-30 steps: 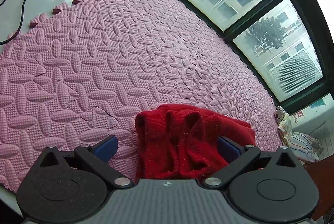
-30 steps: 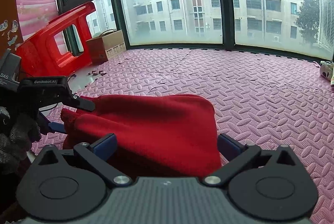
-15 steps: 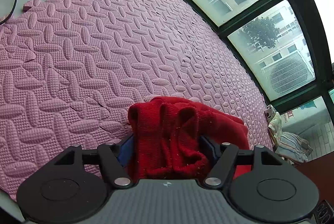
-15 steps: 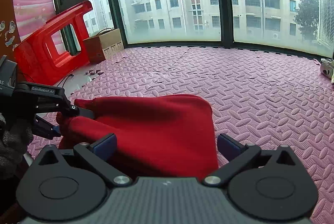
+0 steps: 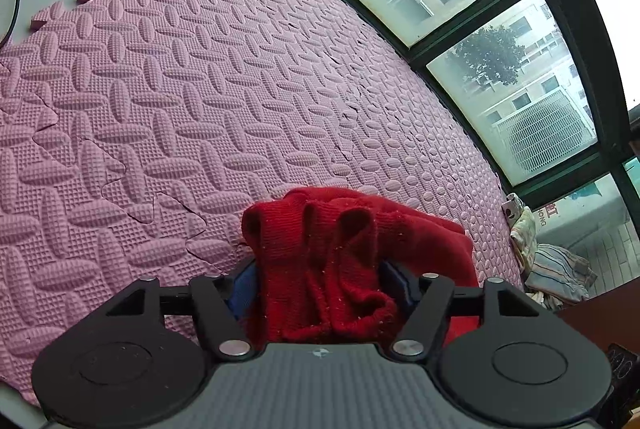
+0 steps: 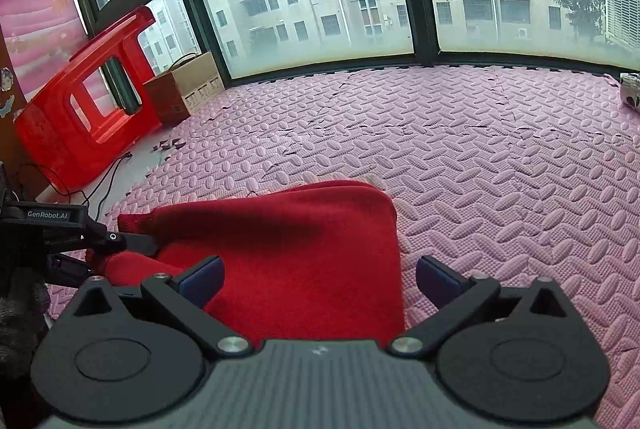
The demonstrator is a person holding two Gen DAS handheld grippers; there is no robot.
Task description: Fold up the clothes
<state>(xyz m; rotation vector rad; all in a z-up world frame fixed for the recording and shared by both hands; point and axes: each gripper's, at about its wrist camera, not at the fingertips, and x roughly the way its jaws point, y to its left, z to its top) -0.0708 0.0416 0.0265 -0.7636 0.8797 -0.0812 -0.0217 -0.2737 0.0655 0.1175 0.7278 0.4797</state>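
Setting: pink foam mat [image 6: 480, 157] of interlocking tiles covers the floor below a curved run of windows [image 6: 304, 1] facing apartment blocks.
Garment: one red sweater [image 6: 288, 253] lies on the mat near its front edge, already doubled into a thick wad; in the left wrist view its bunched knit end [image 5: 320, 261] stands up in folds.
Left tongs: the left gripper [image 5: 318, 283] is clamped on that bunched end, blue pads pressed into the knit on both sides; the right wrist view shows it biting the sweater's left edge [image 6: 132, 243].
Right tongs: the right gripper [image 6: 318, 279] hangs over the sweater's near side with its fingers spread wide, holding nothing.
Change: a second ago the left fingers stood apart on either side of the cloth; they have since closed on it, and the end looks drawn slightly off the mat.
Meaning: the grasp seems secured, so the next fold or a carry-over of this end can probably start; the right side has yet to take hold.
Count: one sweater, two grippers, one red plastic stool [image 6: 92, 101] tipped on its side, one cardboard box [image 6: 184, 89], one black cable [image 6: 108, 177], one small heap of striped cloth [image 5: 556, 269] at the mat's far corner.
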